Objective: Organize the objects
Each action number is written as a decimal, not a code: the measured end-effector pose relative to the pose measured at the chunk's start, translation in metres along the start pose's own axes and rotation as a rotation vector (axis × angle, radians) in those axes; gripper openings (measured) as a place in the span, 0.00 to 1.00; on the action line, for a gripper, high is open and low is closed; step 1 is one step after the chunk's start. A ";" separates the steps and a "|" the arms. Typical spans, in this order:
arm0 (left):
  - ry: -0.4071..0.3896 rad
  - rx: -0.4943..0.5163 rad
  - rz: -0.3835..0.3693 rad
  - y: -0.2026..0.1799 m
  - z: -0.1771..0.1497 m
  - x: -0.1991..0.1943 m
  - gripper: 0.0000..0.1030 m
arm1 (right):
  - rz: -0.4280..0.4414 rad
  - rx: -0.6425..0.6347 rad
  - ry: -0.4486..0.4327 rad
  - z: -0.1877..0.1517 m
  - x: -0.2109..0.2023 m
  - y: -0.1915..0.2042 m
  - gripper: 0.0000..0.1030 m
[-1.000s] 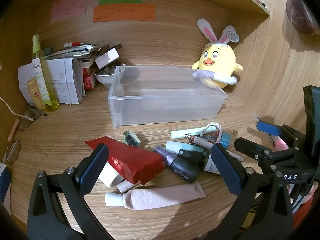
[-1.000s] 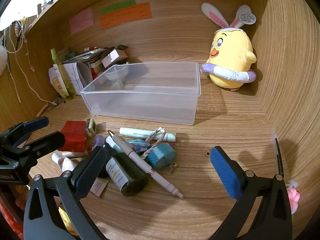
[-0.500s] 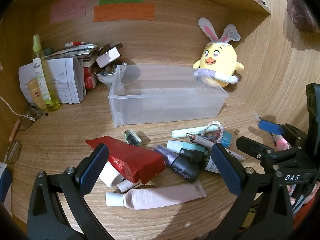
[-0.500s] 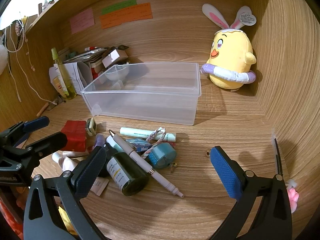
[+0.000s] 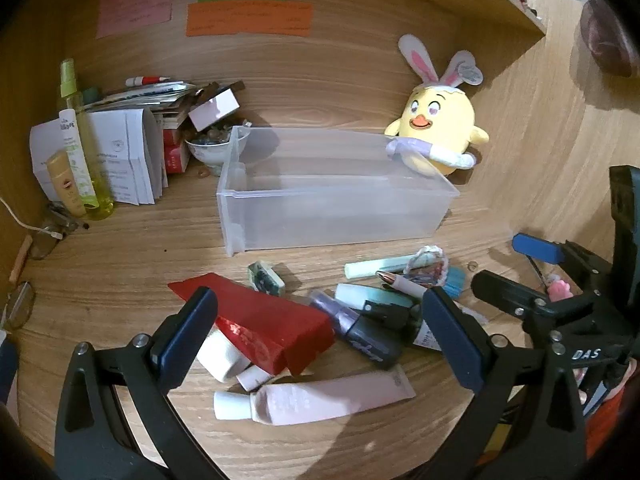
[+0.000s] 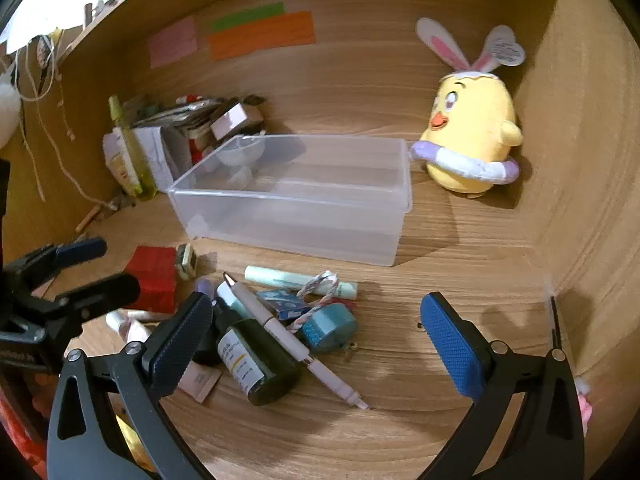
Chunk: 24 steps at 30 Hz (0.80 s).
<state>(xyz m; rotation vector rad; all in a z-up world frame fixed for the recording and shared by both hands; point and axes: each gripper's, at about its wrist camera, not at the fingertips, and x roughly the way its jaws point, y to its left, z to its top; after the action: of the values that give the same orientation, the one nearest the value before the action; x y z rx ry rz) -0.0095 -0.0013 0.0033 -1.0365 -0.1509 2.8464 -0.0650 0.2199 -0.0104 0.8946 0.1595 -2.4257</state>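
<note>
A clear plastic bin (image 5: 336, 216) (image 6: 296, 200) stands empty on the wooden desk. In front of it lies a pile: a red box (image 5: 260, 320) (image 6: 154, 276), a pink tube (image 5: 320, 398), a purple tube (image 5: 356, 334), a dark green bottle (image 6: 256, 360), a white pen (image 6: 292, 340), a mint tube (image 6: 300, 280) (image 5: 380, 267) and a teal tape roll (image 6: 330, 326). My left gripper (image 5: 320, 334) is open above the red box and tubes. My right gripper (image 6: 316, 338) is open above the bottle, pen and tape roll. Neither holds anything.
A yellow chick plush (image 5: 438, 136) (image 6: 470, 132) sits at the back right by the wall. Papers, boxes, a bowl (image 5: 214, 148) and a yellow spray bottle (image 5: 82, 148) crowd the back left. Glasses (image 5: 16, 308) lie at the left edge.
Both grippers have shifted only slightly; the left view has drifted a little. Nothing on the desk has moved and both stay open.
</note>
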 end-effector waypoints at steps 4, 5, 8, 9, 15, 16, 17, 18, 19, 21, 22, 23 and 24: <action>0.005 -0.003 0.035 0.008 0.004 0.003 1.00 | 0.003 0.003 -0.009 0.001 0.001 -0.003 1.00; 0.005 -0.008 0.044 0.011 0.006 0.003 1.00 | -0.004 0.008 -0.013 0.002 0.001 -0.005 1.00; 0.013 -0.034 0.064 0.023 0.009 0.006 1.00 | -0.029 0.024 -0.012 0.003 0.005 -0.014 1.00; 0.018 -0.043 0.074 0.028 0.010 0.008 1.00 | -0.044 0.030 -0.009 0.003 0.006 -0.019 1.00; 0.091 -0.110 0.109 0.058 0.012 0.028 1.00 | -0.116 0.075 0.023 0.002 0.015 -0.048 1.00; 0.106 -0.118 0.109 0.061 0.012 0.033 1.00 | -0.130 0.079 0.027 0.001 0.016 -0.053 1.00; 0.124 -0.123 0.107 0.064 0.013 0.038 1.00 | -0.147 0.082 0.028 0.000 0.016 -0.058 1.00; 0.137 -0.123 0.102 0.065 0.015 0.042 1.00 | -0.159 0.084 0.030 -0.001 0.017 -0.062 1.00; 0.148 -0.117 0.095 0.065 0.016 0.046 1.00 | -0.169 0.087 0.034 -0.002 0.018 -0.066 1.00; 0.162 -0.087 0.089 0.062 0.020 0.053 1.00 | -0.185 0.097 0.046 -0.005 0.020 -0.074 1.00; 0.167 -0.069 0.086 0.059 0.022 0.056 1.00 | -0.189 0.104 0.053 -0.007 0.022 -0.078 1.00; 0.172 -0.055 0.075 0.058 0.023 0.059 1.00 | -0.194 0.112 0.063 -0.009 0.024 -0.082 1.00; 0.177 -0.047 0.064 0.056 0.024 0.061 1.00 | -0.196 0.117 0.073 -0.011 0.026 -0.084 0.99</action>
<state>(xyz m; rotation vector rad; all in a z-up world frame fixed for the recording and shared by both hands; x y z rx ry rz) -0.0750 -0.0500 -0.0244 -1.3189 -0.1732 2.8007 -0.1203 0.2824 -0.0415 1.0648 0.1381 -2.6065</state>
